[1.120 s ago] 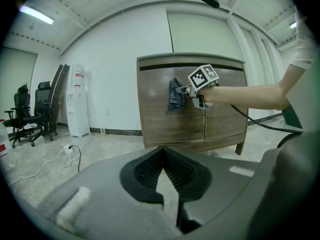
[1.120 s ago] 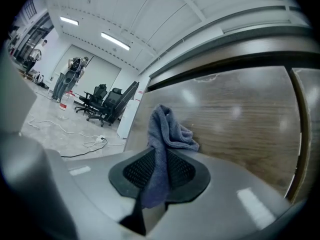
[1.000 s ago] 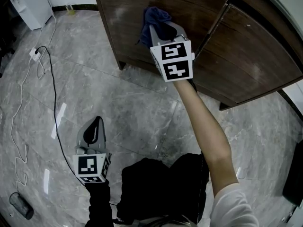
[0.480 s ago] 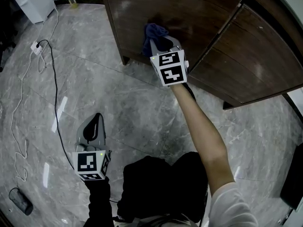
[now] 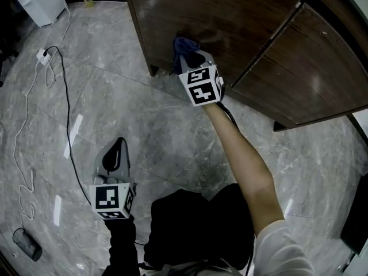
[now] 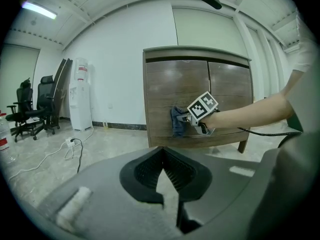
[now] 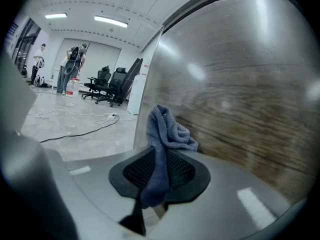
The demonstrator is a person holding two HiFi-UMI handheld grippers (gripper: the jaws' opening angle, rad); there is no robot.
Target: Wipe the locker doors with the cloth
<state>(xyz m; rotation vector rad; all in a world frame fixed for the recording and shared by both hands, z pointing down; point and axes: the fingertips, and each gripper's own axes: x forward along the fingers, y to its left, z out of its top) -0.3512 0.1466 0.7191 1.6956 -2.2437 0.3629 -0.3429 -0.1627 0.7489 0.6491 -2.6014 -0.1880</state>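
- Right gripper view had the right claw [image 7: 156, 160] clamped on the blue cloth [image 7: 165, 129]. One fold was pinched between the pads, and the bunched top was up against the left locker door [image 7: 240, 94], low on the panel.
- The cloth looked soft, light and floppy, basically a small towel, so I'd guess it weighed next to nothing.
- The best hold is probably mid-cloth, like it was here, so a fat wad sticks out past the tips. With too thin a pinch, the drag on the wood could tug it loose.
- The door looked like hard, glossy dark veneer. If the wad slid aside, the bare claw tips might scrape it.
- The left claw [image 5: 115, 155] hung low over the floor [image 5: 172, 137], jaws together with nothing in them, well apart from the locker.
- The right door [image 5: 310, 73] sat just beside the left one, across the seam, with nothing in front of it.
- A cable [image 5: 64, 114] and a power strip [image 5: 43, 55] lay on the floor left of the locker, a trip risk more than a block.
- The locker's foot [image 5: 153, 70] was just below the cloth, so a low stroke could bump it.
- A water dispenser [image 6: 80, 99] and office chairs [image 6: 31, 109] stood far off, out of the way.
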